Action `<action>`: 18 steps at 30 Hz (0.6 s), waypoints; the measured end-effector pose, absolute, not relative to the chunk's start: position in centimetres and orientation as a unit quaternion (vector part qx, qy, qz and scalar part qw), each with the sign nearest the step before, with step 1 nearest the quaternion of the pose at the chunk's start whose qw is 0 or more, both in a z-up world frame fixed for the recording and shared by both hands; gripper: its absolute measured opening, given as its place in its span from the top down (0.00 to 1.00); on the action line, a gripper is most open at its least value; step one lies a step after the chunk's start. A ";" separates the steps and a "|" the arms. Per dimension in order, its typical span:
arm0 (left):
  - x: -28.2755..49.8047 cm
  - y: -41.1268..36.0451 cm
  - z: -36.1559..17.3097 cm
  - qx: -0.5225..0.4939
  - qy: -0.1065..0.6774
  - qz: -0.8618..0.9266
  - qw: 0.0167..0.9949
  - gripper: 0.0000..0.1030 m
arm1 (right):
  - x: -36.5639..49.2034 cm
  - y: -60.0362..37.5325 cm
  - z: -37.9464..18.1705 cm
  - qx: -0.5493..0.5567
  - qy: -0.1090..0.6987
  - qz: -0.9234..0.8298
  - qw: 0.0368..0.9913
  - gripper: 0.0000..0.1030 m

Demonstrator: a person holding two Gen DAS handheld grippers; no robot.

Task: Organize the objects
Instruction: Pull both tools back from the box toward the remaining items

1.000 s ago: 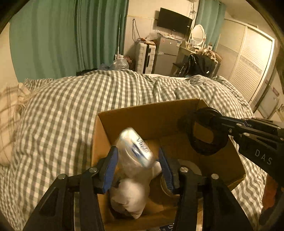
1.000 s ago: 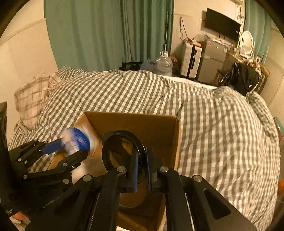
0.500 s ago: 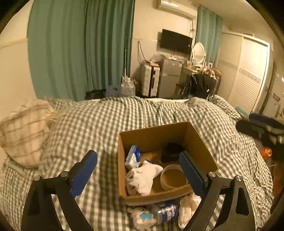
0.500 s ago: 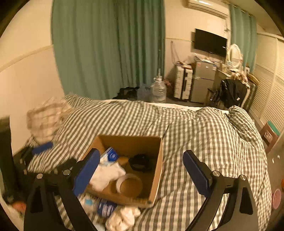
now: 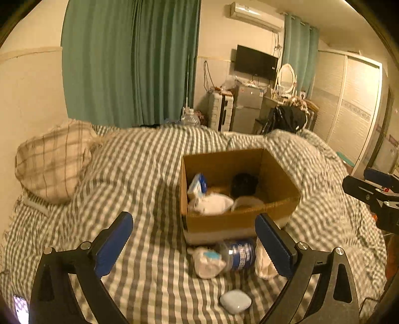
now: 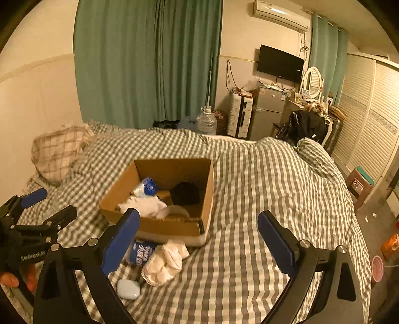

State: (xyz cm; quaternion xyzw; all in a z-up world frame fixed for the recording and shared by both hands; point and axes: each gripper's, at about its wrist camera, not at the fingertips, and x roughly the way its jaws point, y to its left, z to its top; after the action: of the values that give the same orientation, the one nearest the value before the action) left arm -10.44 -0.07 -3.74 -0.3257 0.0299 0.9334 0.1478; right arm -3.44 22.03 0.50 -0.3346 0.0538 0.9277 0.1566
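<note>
- Both grippers — left gripper (image 5: pixel 194 246), right gripper (image 6: pixel 199 239) — are held wide open, empty.
- The blue-labelled clear plastic bottle (image 5: pixel 237 253) lies crosswise before the open brown cardboard box (image 5: pixel 239 219), nearer the left jaws.

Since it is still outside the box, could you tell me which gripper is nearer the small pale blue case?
Left, probably. The pale blue case lies just below the left gripper; the right gripper is further right.

Green curtains (image 6: pixel 149 62) far left. Wall TV (image 6: pixel 280 63) far right, air conditioner (image 6: pixel 281 12) above. Plaid pillow (image 5: pixel 53 159) left on checked duvet (image 6: pixel 261 187). White suitcase (image 6: pixel 240 117), small fridge (image 6: pixel 268 112) far; louvred wardrobe (image 6: pixel 369 119) right.
</note>
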 end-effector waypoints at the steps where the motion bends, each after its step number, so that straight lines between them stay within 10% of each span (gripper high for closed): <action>1: -10.4 0.2 -4.7 -0.335 0.035 0.930 0.148 0.00 | -3.6 22.1 -0.2 -0.342 0.057 0.926 0.152 0.07; 18: -12.9 3.2 -17.5 -0.467 0.123 0.868 0.117 0.00 | -6.9 22.1 -10.8 -0.440 0.084 0.886 0.120 0.12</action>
State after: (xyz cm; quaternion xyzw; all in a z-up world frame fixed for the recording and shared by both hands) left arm -12.86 3.18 -17.53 -0.4666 0.1231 0.8679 0.1174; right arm -6.86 22.06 -10.85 -0.4396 0.0839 0.8862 0.1197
